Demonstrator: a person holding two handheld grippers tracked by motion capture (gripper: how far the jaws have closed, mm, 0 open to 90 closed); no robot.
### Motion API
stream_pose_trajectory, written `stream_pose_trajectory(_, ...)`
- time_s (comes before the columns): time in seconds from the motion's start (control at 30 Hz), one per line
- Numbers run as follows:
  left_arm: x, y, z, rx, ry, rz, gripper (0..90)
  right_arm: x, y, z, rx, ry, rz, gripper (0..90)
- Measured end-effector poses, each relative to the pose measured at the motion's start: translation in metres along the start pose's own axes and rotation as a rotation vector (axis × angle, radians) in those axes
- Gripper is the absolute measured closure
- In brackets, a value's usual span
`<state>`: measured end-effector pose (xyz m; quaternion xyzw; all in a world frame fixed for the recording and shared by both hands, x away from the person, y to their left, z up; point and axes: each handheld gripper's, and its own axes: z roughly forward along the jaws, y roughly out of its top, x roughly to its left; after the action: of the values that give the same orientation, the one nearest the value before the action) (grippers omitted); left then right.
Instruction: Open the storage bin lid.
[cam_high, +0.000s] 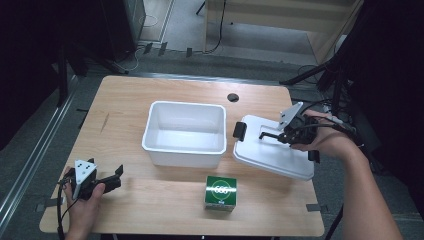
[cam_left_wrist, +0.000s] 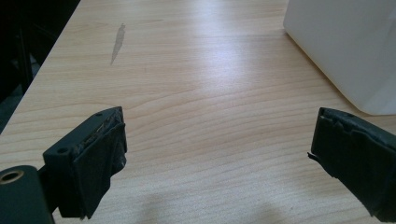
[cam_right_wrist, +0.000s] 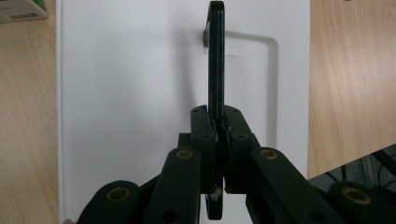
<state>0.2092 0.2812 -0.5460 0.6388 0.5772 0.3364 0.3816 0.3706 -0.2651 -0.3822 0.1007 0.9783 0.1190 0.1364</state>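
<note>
Clamping the right hand-held gripper (cam_right_wrist: 217, 128) on the thin black handle (cam_right_wrist: 215, 56) of the stiff, light, probably slippery white lid (cam_high: 272, 150) beneath it.

We see a white bin (cam_high: 184, 134) and a white lid (cam_high: 273, 150) with a black handle (cam_right_wrist: 215, 60) and a black clip (cam_high: 239, 130) at its edge. Table (cam_high: 150, 210) is light wood with a fine grain, one darker grey streak (cam_left_wrist: 117, 43) near the far left. Small box (cam_high: 220, 192) is dark green with a white round mark on top, paler sides. Both grippers, left (cam_high: 112, 178) and right (cam_high: 275, 135), are black with brass-coloured pivot pins; each carries a light grey plate. Floor is grey; surroundings black.
</note>
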Motion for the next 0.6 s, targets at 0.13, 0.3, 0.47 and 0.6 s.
stream_pose_trajectory(0.13, 0.0, 0.0, 0.0, 0.001, 0.001, 0.002, 4.2, 0.002, -0.003, 0.01, -0.005, 0.014, 0.008, 85.8)
stream_pose_trajectory(0.3, -0.001, 0.0, 0.0, -0.003, 0.002, 0.001, 4.2, 0.005, -0.006, 0.023, 0.004, 0.025, 0.014, 85.8)
stream_pose_trajectory(0.47, -0.001, 0.0, 0.0, -0.003, 0.002, 0.001, 4.2, 0.007, -0.009, 0.036, 0.014, 0.033, 0.018, 85.8)
stream_pose_trajectory(0.6, -0.001, 0.0, 0.0, -0.002, 0.002, 0.001, 4.2, 0.008, -0.013, 0.047, 0.015, 0.042, 0.024, 85.8)
